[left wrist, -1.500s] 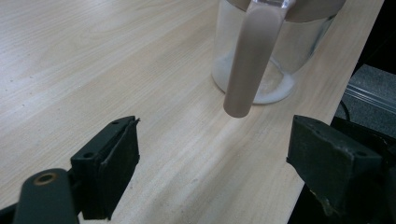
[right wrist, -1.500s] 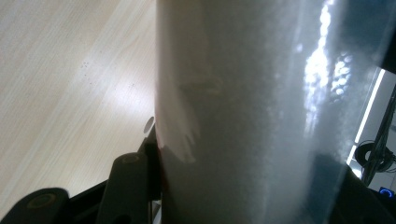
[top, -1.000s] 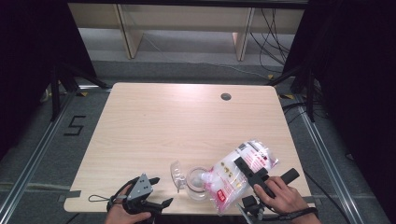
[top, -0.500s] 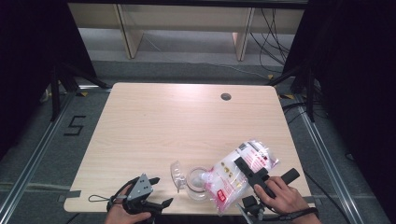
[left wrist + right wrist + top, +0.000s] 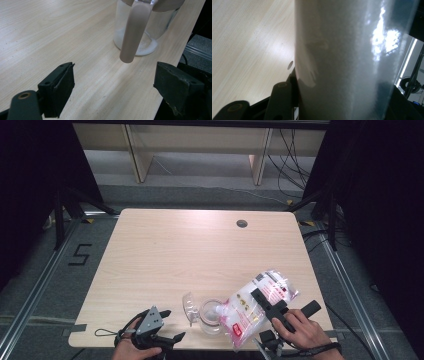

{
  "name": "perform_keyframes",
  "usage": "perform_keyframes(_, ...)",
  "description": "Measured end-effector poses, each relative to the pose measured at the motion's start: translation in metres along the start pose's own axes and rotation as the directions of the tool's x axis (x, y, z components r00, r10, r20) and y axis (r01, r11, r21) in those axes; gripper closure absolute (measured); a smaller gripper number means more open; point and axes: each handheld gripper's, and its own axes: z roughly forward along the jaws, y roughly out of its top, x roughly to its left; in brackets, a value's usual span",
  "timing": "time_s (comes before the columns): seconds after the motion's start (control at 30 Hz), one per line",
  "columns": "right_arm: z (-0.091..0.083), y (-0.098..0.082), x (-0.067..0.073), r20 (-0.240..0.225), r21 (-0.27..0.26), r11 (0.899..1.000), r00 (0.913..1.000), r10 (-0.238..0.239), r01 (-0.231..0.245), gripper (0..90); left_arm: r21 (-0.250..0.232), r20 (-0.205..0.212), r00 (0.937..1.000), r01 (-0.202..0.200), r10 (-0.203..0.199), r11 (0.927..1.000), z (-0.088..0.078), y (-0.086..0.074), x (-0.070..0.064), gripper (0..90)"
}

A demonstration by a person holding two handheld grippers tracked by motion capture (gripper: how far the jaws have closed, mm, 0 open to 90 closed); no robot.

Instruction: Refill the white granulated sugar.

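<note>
— While the right gripper (image 5: 267, 307) grips that plastic bag (image 5: 252, 307), where does the bag sit?

— Tilted over the clear jug (image 5: 212, 316) near the table's (image 5: 200, 250) front edge, its lower end at the jug's rim. Both jaws pinch the bag's middle; in the right gripper view the white-filled bag (image 5: 347, 60) stands right against the black jaw.

— And the left gripper (image 5: 152, 332)?

— At the front-left edge of the table, jaws spread wide with nothing between them. In the left gripper view its 2 pads point toward the jug (image 5: 147, 32), which stands apart from them.

— Anything in the jug?

— A little white powder on the bottom. Its handle (image 5: 133, 32) faces the left gripper.

— Anything beside it?

— A clear lid (image 5: 189, 304), touching or just beside the jug; I cannot tell which.
</note>
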Motion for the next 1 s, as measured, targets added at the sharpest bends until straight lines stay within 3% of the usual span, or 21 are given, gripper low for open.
perform_keyframes(1.0, -0.0011, -0.0004, 0.0000, -0.010, -0.001, 1.000, 0.9999, 0.003, -0.003, 55.0, 0.000, 0.000, 1.0000, 0.000, 0.000, 1.0000, 0.0001, 0.0000, 0.0000, 16.1)
